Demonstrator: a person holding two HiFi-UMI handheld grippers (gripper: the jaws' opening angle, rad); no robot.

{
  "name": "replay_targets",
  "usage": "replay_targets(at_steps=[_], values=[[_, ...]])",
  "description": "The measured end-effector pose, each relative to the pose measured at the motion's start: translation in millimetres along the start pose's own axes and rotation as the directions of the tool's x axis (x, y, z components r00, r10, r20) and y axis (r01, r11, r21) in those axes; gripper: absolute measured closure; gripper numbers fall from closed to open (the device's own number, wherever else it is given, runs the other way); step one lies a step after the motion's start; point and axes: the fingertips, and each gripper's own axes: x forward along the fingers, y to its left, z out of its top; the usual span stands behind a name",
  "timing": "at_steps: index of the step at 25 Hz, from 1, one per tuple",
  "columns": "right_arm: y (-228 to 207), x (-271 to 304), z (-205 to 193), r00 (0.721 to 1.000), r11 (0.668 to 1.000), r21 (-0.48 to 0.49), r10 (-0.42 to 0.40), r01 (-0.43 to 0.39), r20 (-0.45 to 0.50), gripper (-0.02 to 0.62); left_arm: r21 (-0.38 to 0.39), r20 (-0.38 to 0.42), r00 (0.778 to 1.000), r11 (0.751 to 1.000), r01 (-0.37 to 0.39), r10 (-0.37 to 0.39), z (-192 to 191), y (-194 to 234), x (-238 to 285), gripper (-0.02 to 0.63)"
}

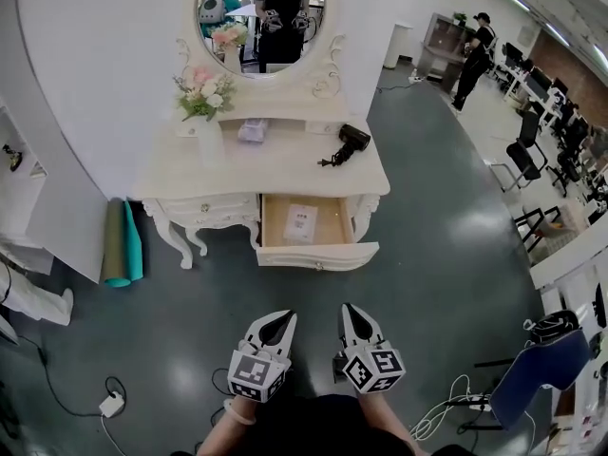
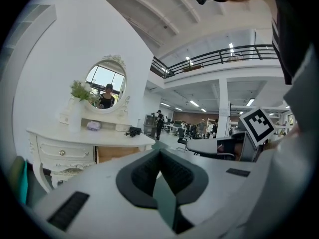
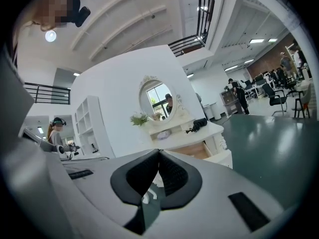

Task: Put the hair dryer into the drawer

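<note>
Two hand-held grippers are held over the floor (image 1: 437,255), well apart from the counter (image 1: 275,167): the left hand-held gripper (image 1: 282,319) and the right hand-held gripper (image 1: 350,313) are both seen closed, with nothing between the jaws. The hair dryer (image 1: 351,141) is laid on the counter's right end, and the drawer (image 1: 318,254) beneath it is pulled open, a white packet (image 1: 300,222) lying inside.

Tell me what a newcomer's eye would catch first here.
The white dressing table with oval mirror stands against the wall, one drawer pulled open. A black hair dryer lies on its top at the right. Low in the head view, the left tool and right tool are shut, empty.
</note>
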Motion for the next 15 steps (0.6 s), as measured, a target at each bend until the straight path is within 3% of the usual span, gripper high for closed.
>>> replay_targets(at_steps=[15], values=[[-6.7, 117.5, 26.9, 1.0, 1.0, -0.013, 0.023, -0.023, 0.015, 0.569, 0.001, -0.007, 1.0, 1.0, 0.029, -0.029, 35.7, 88.1, 75.7, 0.588]])
